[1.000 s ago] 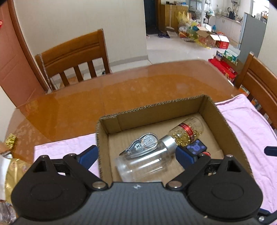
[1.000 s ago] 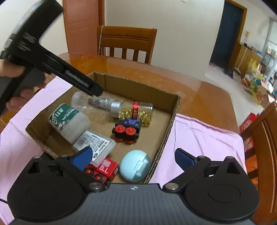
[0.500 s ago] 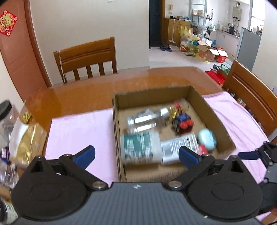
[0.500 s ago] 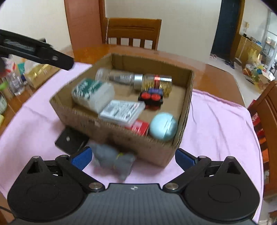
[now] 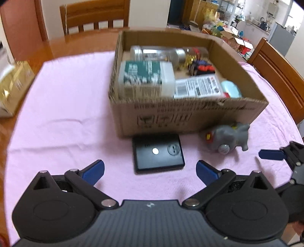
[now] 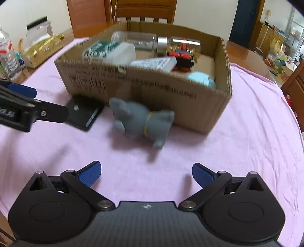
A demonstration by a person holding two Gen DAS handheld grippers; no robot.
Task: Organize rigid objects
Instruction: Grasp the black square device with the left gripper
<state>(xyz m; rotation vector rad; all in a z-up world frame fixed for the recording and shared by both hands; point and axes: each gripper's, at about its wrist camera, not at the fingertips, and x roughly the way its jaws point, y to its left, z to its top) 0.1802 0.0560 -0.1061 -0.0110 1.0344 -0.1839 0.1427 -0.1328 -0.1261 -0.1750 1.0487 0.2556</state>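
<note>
A cardboard box [image 5: 190, 114] [image 6: 144, 89] sits on a pink cloth and holds several items: a green-labelled white jar [image 5: 146, 77], a clear bottle [image 5: 155, 53], a labelled flat pack [image 5: 198, 86], a toy car [image 5: 201, 68] and a pale blue case [image 5: 230, 91]. A black flat device [image 5: 157, 153] [image 6: 83, 114] and a grey toy animal [image 5: 226, 137] [image 6: 140, 121] lie on the cloth in front of the box. My left gripper [image 5: 150, 170] is open and empty, just short of the black device. My right gripper [image 6: 145, 172] is open and empty, short of the grey toy.
The pink cloth [image 5: 62, 114] covers a wooden table. A gold packet [image 5: 13, 85] and a water bottle [image 6: 8, 58] stand at the left edge. Wooden chairs stand behind [image 5: 95, 15] and at the right [image 5: 279, 76].
Both grippers have drawn back out of the box and down toward the cloth. The black device and grey toy in front of the box have come into view.
</note>
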